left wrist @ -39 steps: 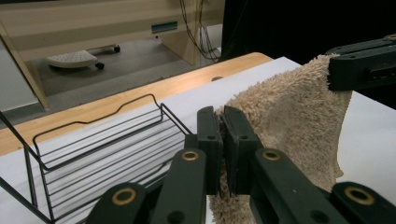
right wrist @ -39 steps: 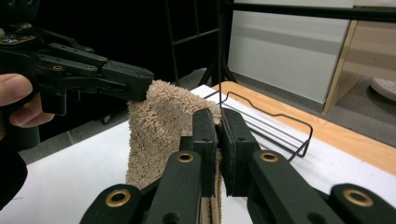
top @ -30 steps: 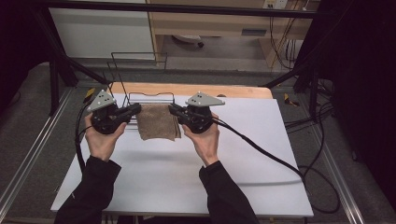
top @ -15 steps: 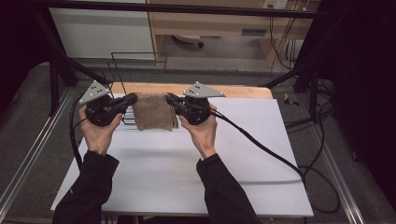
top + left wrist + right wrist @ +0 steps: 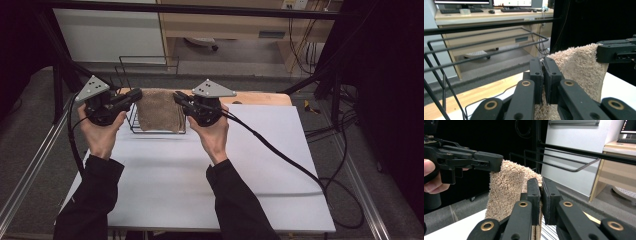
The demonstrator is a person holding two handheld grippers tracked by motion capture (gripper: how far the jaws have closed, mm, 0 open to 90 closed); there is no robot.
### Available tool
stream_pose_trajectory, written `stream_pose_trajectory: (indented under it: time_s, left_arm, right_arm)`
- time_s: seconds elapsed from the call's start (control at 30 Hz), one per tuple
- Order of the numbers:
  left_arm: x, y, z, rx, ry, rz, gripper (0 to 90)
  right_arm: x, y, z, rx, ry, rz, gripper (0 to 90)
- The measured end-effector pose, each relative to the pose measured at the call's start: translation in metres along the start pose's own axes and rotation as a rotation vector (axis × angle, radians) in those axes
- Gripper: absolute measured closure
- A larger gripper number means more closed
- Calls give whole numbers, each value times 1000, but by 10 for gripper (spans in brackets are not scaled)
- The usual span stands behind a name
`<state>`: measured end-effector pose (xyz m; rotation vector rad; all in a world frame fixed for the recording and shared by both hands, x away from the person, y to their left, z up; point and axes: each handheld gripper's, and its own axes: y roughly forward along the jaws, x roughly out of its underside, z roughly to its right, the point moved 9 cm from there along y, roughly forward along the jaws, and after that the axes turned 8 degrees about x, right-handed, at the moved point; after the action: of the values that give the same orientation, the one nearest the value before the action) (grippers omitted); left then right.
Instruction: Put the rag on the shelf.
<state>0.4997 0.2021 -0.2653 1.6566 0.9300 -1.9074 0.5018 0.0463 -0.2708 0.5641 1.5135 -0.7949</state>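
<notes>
Both hands have carried the fuzzy tan terry-cloth towel (image 5: pixel 159 110) up and forward off the white worktop (image 5: pixel 200 175) to the black wire rack (image 5: pixel 150 95), left gripper (image 5: pixel 134 95) and right gripper (image 5: pixel 178 97) jaws clamped on its top corners, likely about to drape it

A beige towel (image 5: pixel 159 111) of looped terry cloth, thick and fuzzy, its pile rough and matt. A rack (image 5: pixel 150 75) of thin black wire, likely coated metal, with a faint sheen. The left gripper (image 5: pixel 543 75) and right gripper (image 5: pixel 541 196) are matt black plastic with brass-coloured rivets; their jaws look smooth. The counter (image 5: pixel 270 165) is smooth, matt white, with a pale wood strip along its far edge.
</notes>
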Motion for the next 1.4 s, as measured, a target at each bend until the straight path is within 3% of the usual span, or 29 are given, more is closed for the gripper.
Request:
stream_pose_trajectory:
  time_s: [1.23, 1.4]
  left_arm:
    - [-63, -14, -22, -39, 41, 121, 860]
    - [-72, -16, -27, -45, 32, 136, 861]
  right_arm:
    - [-68, 20, 0, 15, -34, 111, 859]
    - [-78, 23, -1, 13, -42, 129, 859]
